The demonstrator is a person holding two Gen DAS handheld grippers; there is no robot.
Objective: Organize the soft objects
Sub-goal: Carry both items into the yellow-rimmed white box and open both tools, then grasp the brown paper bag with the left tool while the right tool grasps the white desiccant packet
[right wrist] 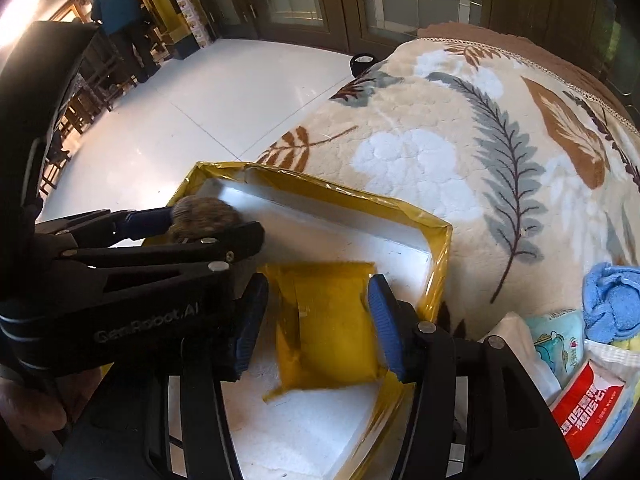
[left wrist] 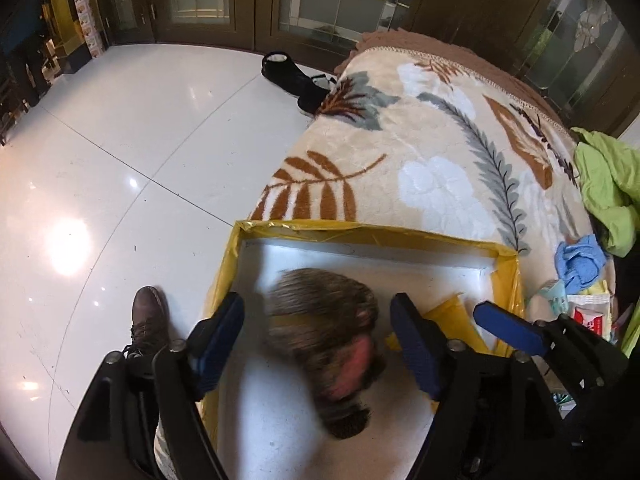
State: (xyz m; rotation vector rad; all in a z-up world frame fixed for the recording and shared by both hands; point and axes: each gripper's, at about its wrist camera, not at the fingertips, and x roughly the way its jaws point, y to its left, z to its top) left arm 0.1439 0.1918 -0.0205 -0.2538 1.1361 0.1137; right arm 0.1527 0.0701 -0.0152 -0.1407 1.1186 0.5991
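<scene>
A: Two grippers are over the same white box [left wrist: 496,254], the one with yellow tape round its rim, sitting at the near edge of the leaf-print blanket [left wrist: 420,140]. The left gripper [left wrist: 318,344] has its jaws standing wide, with the furry brown toy [left wrist: 324,340] between them but blurred; no pad looks pressed on it, so I'd judge it is being let go into the box.

B: And the right gripper [right wrist: 316,328]?

A: Half open, straddling a yellow packet [right wrist: 332,332] that lies flat on the box floor at the right. Its blue pads sit just beside the packet's edges; I can't tell whether they touch, but it does not look squeezed.

B: So which step is this?

A: Dropping things into the box, I'd say. The toy sits at the left of the box, the packet at the right, both inside the rim.

B: What's left?

A: A pile on the blanket, right of the box: a blue cloth [right wrist: 612,300], tissue packs [right wrist: 588,396], and a green garment [left wrist: 608,184] farther off. The next move likely calls for lifting both grippers clear of the rim without snagging the toy's fur, then reaching right for the blue cloth.
</scene>
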